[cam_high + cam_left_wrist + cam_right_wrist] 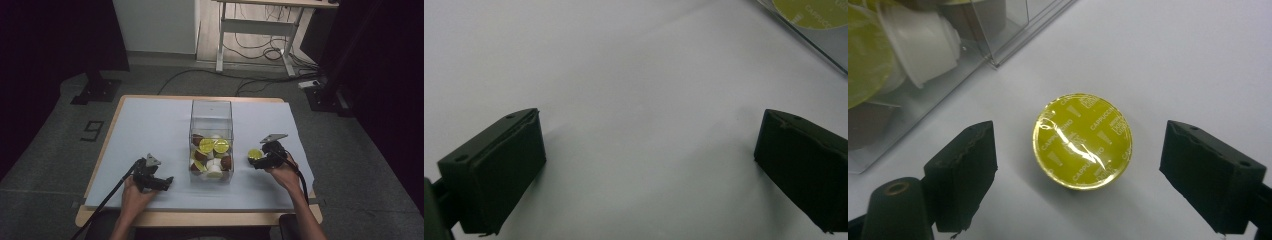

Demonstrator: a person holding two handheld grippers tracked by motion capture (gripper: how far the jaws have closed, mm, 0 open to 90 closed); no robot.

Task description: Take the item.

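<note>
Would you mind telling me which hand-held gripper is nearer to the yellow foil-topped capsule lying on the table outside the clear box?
Right. The right hand-held gripper straddles the yellow foil-topped capsule, jaws open. The left hand-held gripper sits beyond the clear plastic box.

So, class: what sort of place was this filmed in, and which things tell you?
Probably a lab or recording workspace, not a home. A small table under a white sheet stands on grey carpet, dark stands flank it, and cables trail beneath a desk behind. A clear box of coffee capsules sits centre.

Black claws (1078,170), black cables, grey plates.
</note>
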